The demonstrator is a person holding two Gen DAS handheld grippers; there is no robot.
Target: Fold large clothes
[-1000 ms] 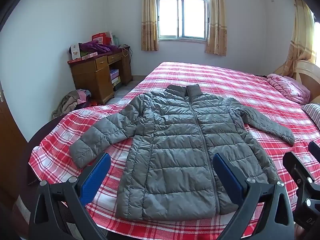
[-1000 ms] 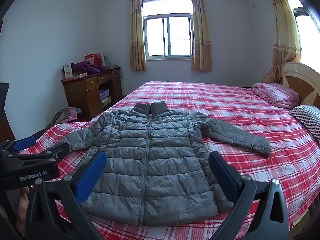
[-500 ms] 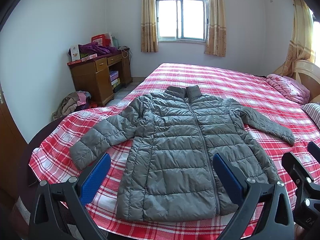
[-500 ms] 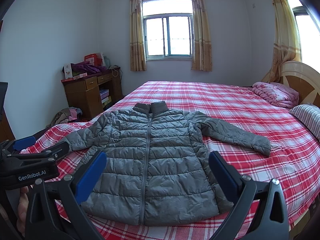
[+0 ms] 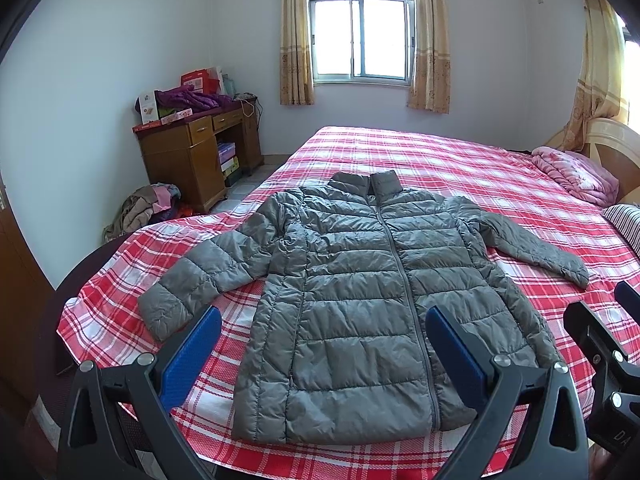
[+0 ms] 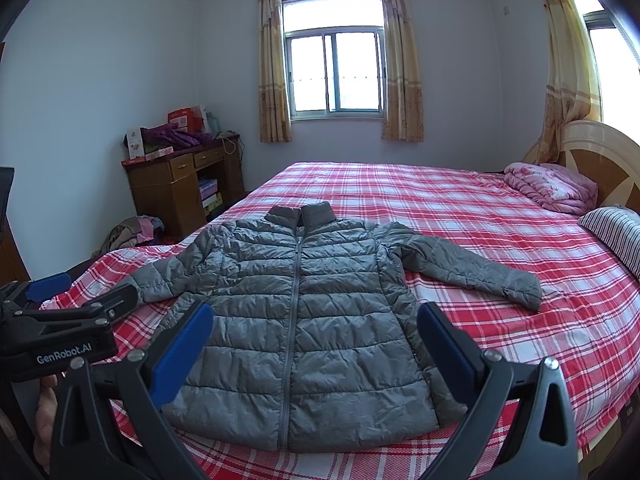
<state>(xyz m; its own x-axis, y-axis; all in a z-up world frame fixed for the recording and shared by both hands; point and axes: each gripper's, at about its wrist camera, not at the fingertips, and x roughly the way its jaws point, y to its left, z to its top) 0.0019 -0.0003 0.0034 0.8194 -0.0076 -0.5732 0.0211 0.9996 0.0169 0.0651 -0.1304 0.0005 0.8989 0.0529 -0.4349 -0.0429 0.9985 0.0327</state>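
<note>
Grey puffer jacket lies flat, front up, zipped, on the red plaid bed, hem at the near edge, collar pointing away toward the window. Long axis runs straight away from both grippers along the zip; sleeves splay out to each side, left sleeve toward the bed's near-left corner, right sleeve out over open bedspread. Nothing folded yet. Left gripper: jaws spread wide, empty, framing the lower half of the jacket, off the fabric. Right gripper: same, jaws spread, empty, hovering short of the hem. In the left view the zip sits right of centre, so that gripper is biased to the left sleeve side; in the right view the zip is slightly left of centre, so each hand is nearer its own sleeve. My read: first fold is a sleeve across the chest, and the left cuff looks the nearer pick. Risk is the slick quilted shell slipping from a shallow pinch. Versus a second ago: almost no change, jacket not moved, both views show only a tiny drift of the scene, jaw spread unchanged. Around it: pink quilt and striped pillow at the headboard, wooden desk by the wall, clothes heap on the floor.
</note>
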